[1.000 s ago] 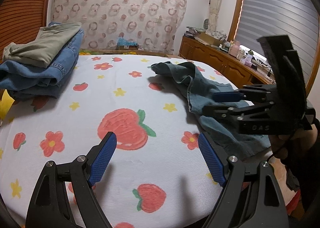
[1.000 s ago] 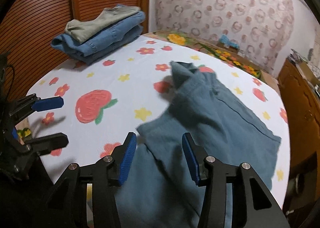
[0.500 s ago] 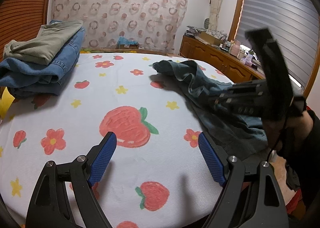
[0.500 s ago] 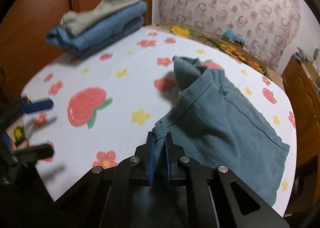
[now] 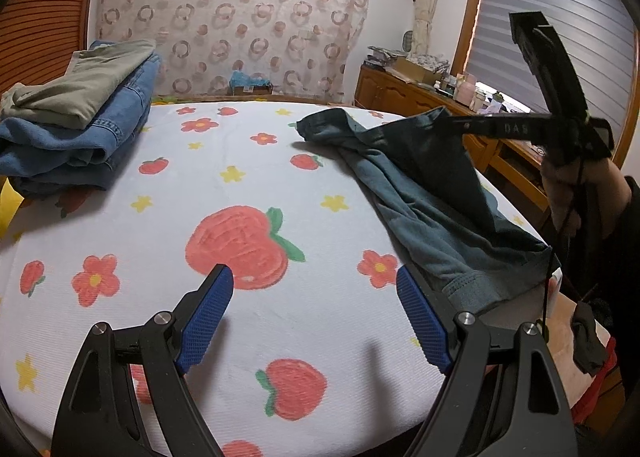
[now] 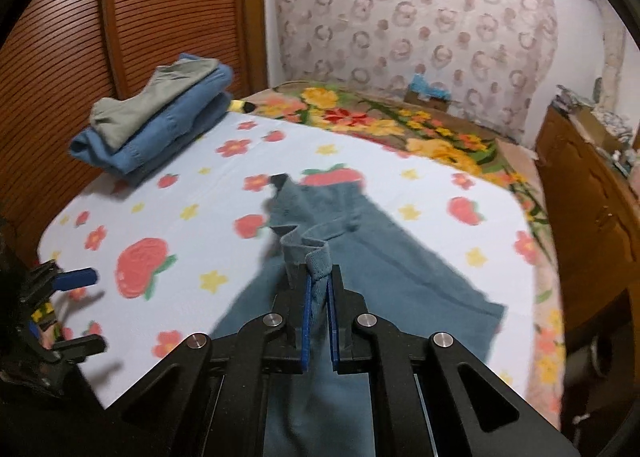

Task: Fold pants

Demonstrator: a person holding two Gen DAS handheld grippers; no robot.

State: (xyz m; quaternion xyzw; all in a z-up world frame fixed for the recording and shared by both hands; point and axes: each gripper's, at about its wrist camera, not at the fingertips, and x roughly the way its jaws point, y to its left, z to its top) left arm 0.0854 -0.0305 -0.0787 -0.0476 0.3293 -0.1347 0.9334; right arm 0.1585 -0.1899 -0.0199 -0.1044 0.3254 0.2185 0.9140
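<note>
A pair of teal pants (image 5: 432, 201) lies on the right side of the bed's white fruit-print sheet (image 5: 248, 185). My right gripper (image 6: 318, 293) is shut on a bunched edge of the pants (image 6: 360, 257) and lifts it off the sheet. It shows in the left wrist view (image 5: 452, 123) raised at the right with cloth hanging from it. My left gripper (image 5: 316, 313) is open and empty, low over the sheet near the front edge, left of the pants. It also shows in the right wrist view (image 6: 76, 309) at the far left.
A stack of folded clothes (image 5: 76, 129), olive on blue denim, sits at the far left of the bed, by a slatted wooden wall (image 6: 120, 29). A wooden cabinet (image 6: 592, 209) with clutter runs along the right. A floral blanket (image 6: 400, 125) lies beyond the sheet.
My right gripper shut on the pants' edge and has lifted it up off the sheet. My left gripper has stayed open and nearly in place.
</note>
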